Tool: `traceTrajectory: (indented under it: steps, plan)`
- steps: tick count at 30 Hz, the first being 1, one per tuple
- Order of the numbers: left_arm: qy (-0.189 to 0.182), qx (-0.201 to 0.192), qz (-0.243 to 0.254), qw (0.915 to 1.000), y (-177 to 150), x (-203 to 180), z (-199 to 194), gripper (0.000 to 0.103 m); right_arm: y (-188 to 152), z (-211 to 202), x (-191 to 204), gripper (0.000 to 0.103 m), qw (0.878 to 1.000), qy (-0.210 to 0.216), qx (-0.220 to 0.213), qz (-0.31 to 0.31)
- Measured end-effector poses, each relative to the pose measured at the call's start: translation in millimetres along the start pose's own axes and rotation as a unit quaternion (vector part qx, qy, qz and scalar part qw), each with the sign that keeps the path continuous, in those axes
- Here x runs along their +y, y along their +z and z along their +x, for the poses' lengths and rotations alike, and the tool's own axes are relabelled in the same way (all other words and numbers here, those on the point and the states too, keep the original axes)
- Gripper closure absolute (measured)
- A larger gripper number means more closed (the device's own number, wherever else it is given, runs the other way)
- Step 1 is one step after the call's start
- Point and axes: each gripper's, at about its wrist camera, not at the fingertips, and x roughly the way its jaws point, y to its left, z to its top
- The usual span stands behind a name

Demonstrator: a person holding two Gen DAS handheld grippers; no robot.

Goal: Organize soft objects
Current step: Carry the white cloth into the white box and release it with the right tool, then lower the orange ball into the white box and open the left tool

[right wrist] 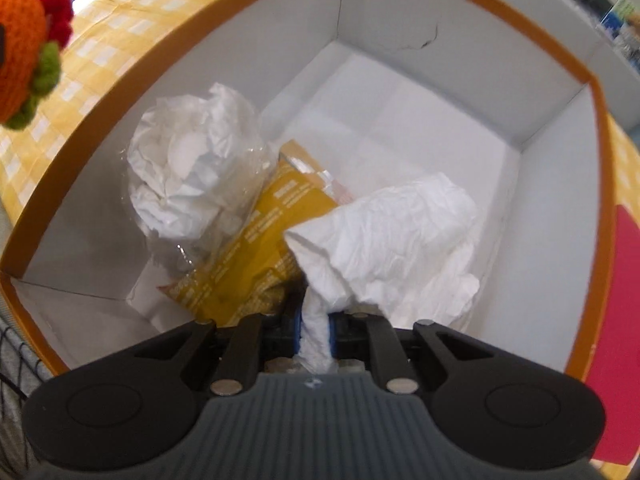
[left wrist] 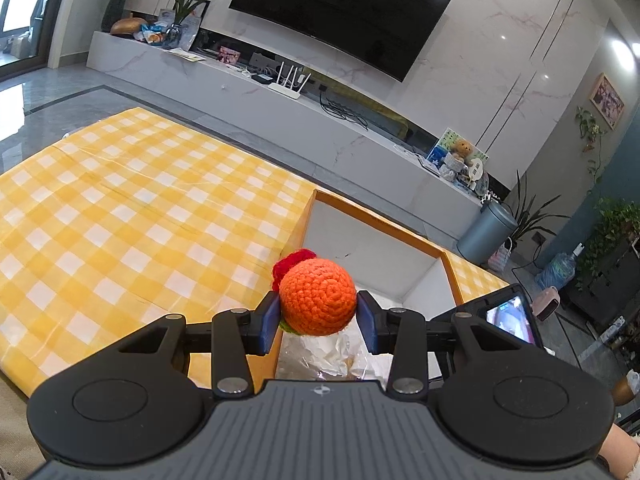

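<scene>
Clamping crocheted orange (left wrist: 317, 299): left gripper (left wrist: 318, 318) | right gripper (right wrist: 314, 330) pinching tissue (right wrist: 394, 236) in box (right wrist: 520, 52)

**Two wrist views meeting over the box**

The left wrist camera sits high, looking across the yellow checked worktop (left wrist: 132, 208) toward the television wall (left wrist: 340, 12), with the orange-rimmed box (left wrist: 384, 228) at lower centre. The right wrist camera hangs close, facing down into the same box (right wrist: 400, 88). Both catch the crocheted orange toy (left wrist: 318, 298), which shows at the right view's upper left (right wrist: 20, 64).
</scene>
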Motion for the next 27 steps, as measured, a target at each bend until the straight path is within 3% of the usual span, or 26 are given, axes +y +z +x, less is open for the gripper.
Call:
traceTrajectory:
  steps: [2, 4, 7, 8, 11, 14, 21, 24, 27]
  plan:
    - [0.001, 0.000, -0.004, 1.0000, 0, 0, 0, 0.057, -2, -3, -4, 0.092, 1.000, -0.013, -0.004, 0.004]
    - [-0.001, 0.001, -0.006, 1.0000, 0, 0, 0, 0.057, -7, -7, -2, 0.086, 0.998, -0.060, -0.008, -0.020]
    - [-0.005, 0.002, -0.002, 1.0000, -1, -2, 1, 0.057, -12, -13, -4, 0.059, 0.997, -0.067, -0.007, -0.022]
    - [-0.006, 0.002, 0.001, 1.0000, -2, -3, 1, 0.057, -12, -16, -5, 0.036, 0.998, -0.061, -0.010, -0.010]
    - [-0.011, -0.006, 0.012, 0.9998, -3, -7, 1, 0.057, -17, -36, -5, 0.026, 0.997, -0.054, -0.054, -0.010]
    - [-0.018, -0.009, 0.022, 0.9995, -4, -12, 2, 0.057, -27, -60, -8, 0.006, 0.993, -0.053, -0.106, 0.010]
    - [-0.064, 0.020, 0.034, 0.9971, -13, -27, 17, 0.057, -72, -108, -24, 0.003, 0.969, -0.066, -0.234, 0.039]
    - [-0.089, 0.041, 0.047, 0.9941, -21, -37, 30, 0.057, -92, -109, -39, 0.003, 0.957, -0.102, -0.267, 0.053]
    - [-0.119, 0.072, 0.067, 0.9880, -33, -49, 47, 0.057, -113, -108, -57, 0.003, 0.953, -0.101, -0.276, 0.078]
